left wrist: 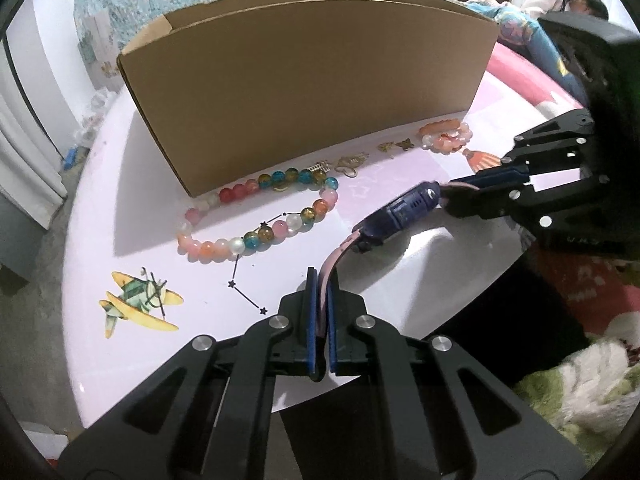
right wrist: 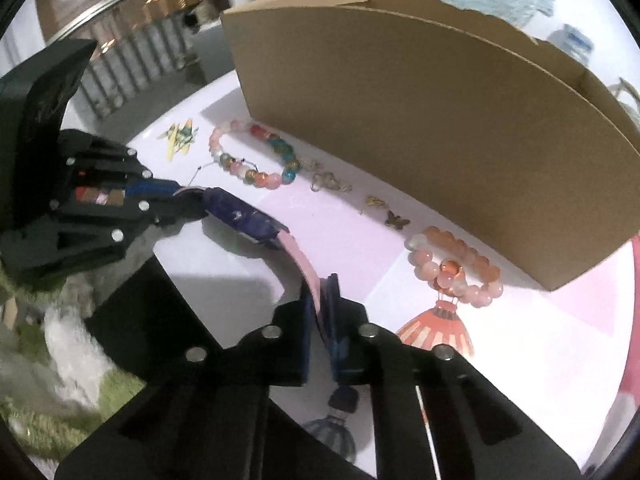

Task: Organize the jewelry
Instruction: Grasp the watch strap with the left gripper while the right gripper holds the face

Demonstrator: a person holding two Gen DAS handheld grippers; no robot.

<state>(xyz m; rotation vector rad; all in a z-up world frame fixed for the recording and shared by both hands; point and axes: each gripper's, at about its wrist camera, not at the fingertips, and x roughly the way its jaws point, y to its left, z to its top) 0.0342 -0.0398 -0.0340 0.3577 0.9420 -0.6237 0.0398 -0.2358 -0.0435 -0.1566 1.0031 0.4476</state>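
Fingers of both grippers are clamped on one wristwatch with a dark blue case and pink strap [left wrist: 404, 208]: the left gripper [left wrist: 320, 300], bottom centre of its own view, pinches one strap end, while the right gripper [left wrist: 460, 192], at the right edge there, holds the other end beside the case, so the watch hangs between them just above the glossy white and pink counter [left wrist: 120, 208].

Behind it, filling the upper middle of both views, stands the open-topped brown cardboard box [left wrist: 304, 92], the likely destination. Carrying the watch there cleanly would mean lifting both ends together, keeping the strap taut but not twisted, and clearing the box's near wall before either grip loosens.

Along the foot of that wall lie the remaining pieces: a multicoloured glass-bead bracelet [left wrist: 256, 216] left of centre, a pink and peach bead bracelet [left wrist: 446, 138] at the right, and several small gold charms [left wrist: 352, 166] between them. A low, level path over these should avoid dragging the strap through the beads.
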